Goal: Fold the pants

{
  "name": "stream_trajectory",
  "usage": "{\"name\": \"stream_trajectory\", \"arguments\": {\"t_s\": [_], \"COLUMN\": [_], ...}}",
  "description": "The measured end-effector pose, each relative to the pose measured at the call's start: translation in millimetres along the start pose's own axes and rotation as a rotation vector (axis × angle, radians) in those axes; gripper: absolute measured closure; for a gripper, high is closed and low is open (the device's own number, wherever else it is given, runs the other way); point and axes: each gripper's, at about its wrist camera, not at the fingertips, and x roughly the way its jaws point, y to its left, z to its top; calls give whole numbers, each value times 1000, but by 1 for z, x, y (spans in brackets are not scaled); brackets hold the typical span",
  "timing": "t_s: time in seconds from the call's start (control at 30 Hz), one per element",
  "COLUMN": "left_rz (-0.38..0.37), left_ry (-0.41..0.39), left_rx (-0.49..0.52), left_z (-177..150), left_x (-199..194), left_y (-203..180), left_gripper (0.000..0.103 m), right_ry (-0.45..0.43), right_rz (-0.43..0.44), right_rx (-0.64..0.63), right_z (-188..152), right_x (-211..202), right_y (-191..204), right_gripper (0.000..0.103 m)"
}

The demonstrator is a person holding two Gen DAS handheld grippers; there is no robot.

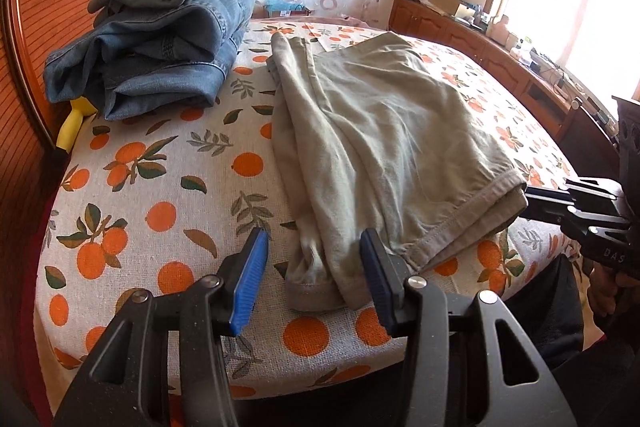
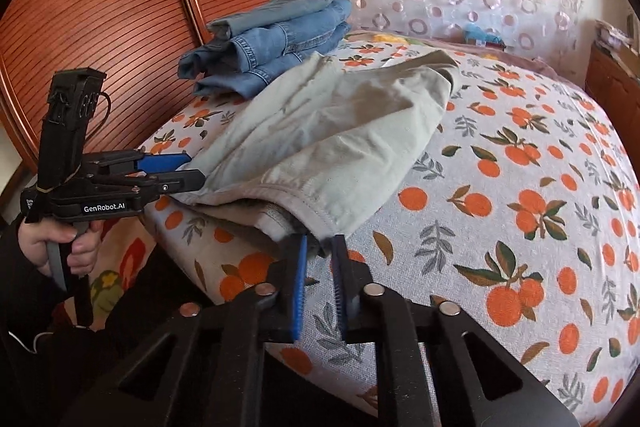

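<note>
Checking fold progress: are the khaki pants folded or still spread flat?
Folded. The khaki pants lie doubled over in layers on the bed, stacked hems at the near edge.

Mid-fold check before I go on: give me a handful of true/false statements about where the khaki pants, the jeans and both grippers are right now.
1. The khaki pants lie on the orange-print bed cover. True.
2. The left gripper is clamped shut on the pants. False: its jaws stand wide apart around the near hem.
3. Folded jeans are stacked behind the pants, near the headboard. True.
4. The right gripper is far from the pants. False: its fingers sit at the pants' near edge.
5. The jeans lie on top of the khaki pants. False: they sit beside them.
</note>
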Motion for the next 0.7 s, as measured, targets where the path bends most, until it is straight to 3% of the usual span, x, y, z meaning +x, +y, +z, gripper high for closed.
{"name": "stream_trajectory", "arguments": {"t_s": [0.57, 0.7], "left_rz": [8, 9], "left_ry": [-10, -11], "left_rx": [1, 3], "left_z": [2, 2], "left_x": [2, 2], "left_y": [-4, -4], "left_gripper": [54, 54], "right_ry": [10, -5], "right_rz": [-96, -93], "right_rx": [14, 17], "right_z": [10, 12], "right_x": [17, 13], "right_y": [0, 3], "right_gripper": [95, 88]}}
